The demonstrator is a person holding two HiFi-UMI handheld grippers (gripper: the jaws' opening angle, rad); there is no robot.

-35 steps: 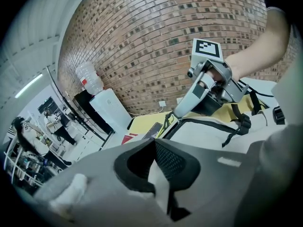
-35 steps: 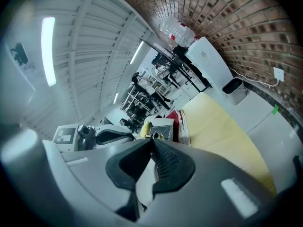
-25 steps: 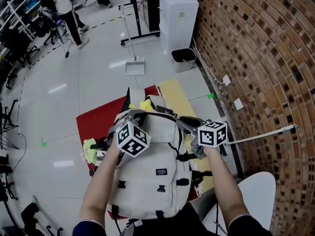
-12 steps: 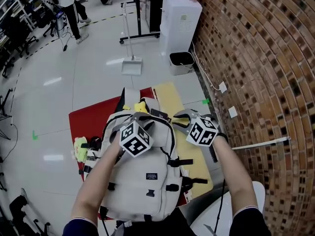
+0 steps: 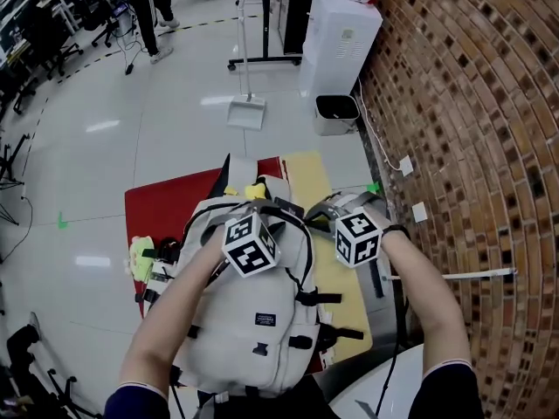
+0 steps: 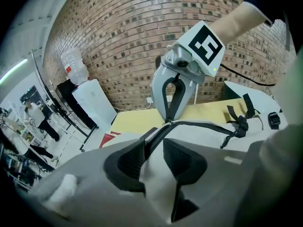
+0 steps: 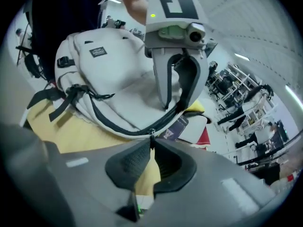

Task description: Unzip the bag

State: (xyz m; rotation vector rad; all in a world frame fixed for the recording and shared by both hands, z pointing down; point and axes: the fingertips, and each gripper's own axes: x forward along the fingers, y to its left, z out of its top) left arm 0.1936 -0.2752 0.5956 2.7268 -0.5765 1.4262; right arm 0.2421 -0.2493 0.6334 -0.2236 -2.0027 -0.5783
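A cream backpack point(image 5: 253, 321) lies on its back, its top away from me. Its black zip point(image 6: 203, 125) curves over the top. My left gripper point(image 6: 154, 145) is opening; its pads stand apart over the cream fabric beside the zip and press on nothing. From the other side my right gripper point(image 7: 151, 148) is closing, its tips pinching the small zipper pull point(image 7: 151, 137). In the left gripper view the right gripper point(image 6: 169, 119) has its fingers meeting on the zip. The right gripper view shows the left gripper point(image 7: 173, 108) spread over the bag's top.
The bag rests on a red mat point(image 5: 166, 208) and a yellow mat point(image 5: 314, 177). A brick wall point(image 5: 472, 103) runs along the right. A water dispenser point(image 5: 342, 37), a bin point(image 5: 336, 112) and a dustpan point(image 5: 246, 112) stand beyond. Yellow items point(image 5: 140, 256) lie left of the bag.
My left gripper's jaws have opened and no longer hold the bag. The right gripper has moved left toward the bag's top, close to the left one.
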